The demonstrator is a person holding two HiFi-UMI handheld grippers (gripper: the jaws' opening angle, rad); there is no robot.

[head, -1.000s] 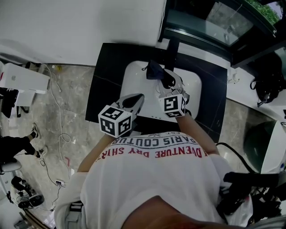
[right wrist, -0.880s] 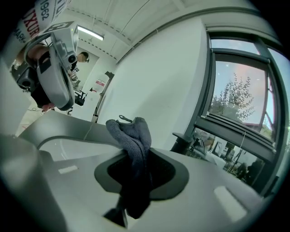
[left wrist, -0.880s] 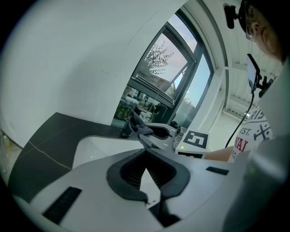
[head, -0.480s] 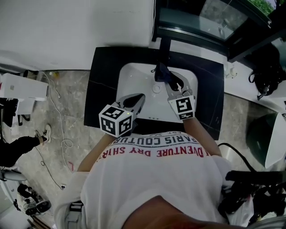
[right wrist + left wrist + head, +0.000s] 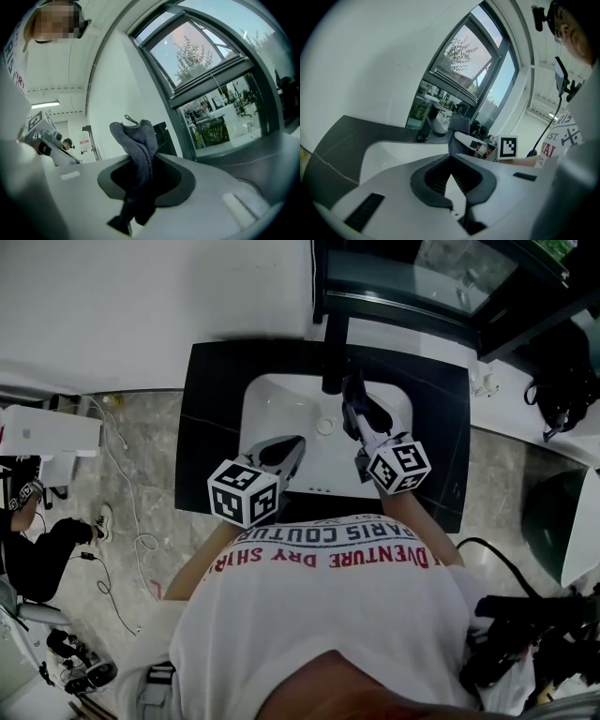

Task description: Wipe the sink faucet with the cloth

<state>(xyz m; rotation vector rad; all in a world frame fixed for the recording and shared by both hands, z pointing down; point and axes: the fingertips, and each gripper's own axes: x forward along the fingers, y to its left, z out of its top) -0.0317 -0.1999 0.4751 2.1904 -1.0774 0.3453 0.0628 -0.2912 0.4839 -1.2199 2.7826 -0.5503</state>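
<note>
Grey knitted cloth point(image 5: 138, 140) is clamped between the jaws of the right gripper point(image 5: 356, 409) and is bunched above them, just short of the black upright faucet point(image 5: 333, 357) ahead. Nothing is held by the left gripper point(image 5: 451, 161): its jaws are pressed together, with the white sink basin point(image 5: 267, 404) below it.

R gripper point(image 5: 359, 412) — cloth point(image 5: 353, 388) at faucet point(image 5: 333, 354).
</note>
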